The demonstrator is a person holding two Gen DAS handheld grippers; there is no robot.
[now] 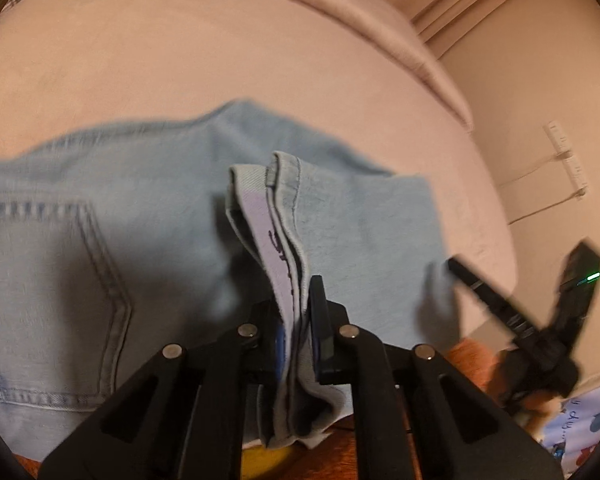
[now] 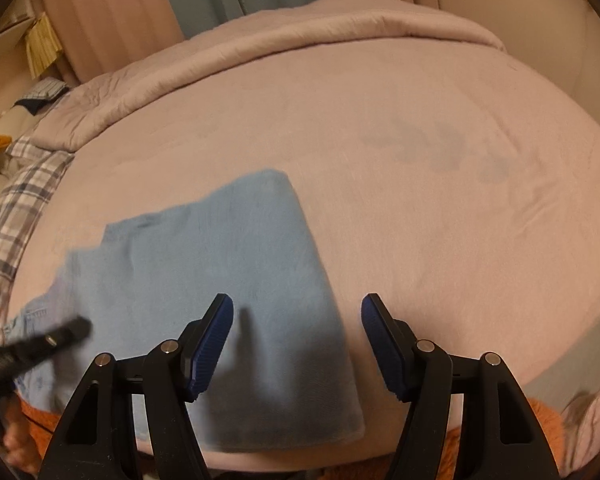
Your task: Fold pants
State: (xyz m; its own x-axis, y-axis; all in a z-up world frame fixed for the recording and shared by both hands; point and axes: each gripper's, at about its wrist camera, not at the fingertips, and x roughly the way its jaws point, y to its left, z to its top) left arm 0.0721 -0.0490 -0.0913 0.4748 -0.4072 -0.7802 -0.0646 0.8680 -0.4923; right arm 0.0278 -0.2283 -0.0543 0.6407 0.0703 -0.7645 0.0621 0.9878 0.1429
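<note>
Light blue jeans point(image 1: 100, 240) lie flat on a pinkish bed point(image 1: 180, 60), a back pocket showing at the left. My left gripper point(image 1: 300, 312) is shut on a doubled, stitched edge of the denim and holds it raised above the rest. In the right wrist view the folded jeans point(image 2: 240, 248) spread from the left to the middle. My right gripper point(image 2: 296, 320) hovers open over their right edge, nothing between its blue pads point(image 2: 216, 344). The left gripper point(image 2: 60, 336) shows as a blurred black finger at the left; the right gripper point(image 1: 520, 256) appears at the right of the left wrist view.
A rolled duvet point(image 2: 300, 36) lines the far side of the bed. Plaid fabric point(image 2: 20, 200) lies at the left edge. Orange cloth point(image 2: 540, 412) shows below the near edge. A white power strip point(image 1: 566, 156) hangs on the wall to the right.
</note>
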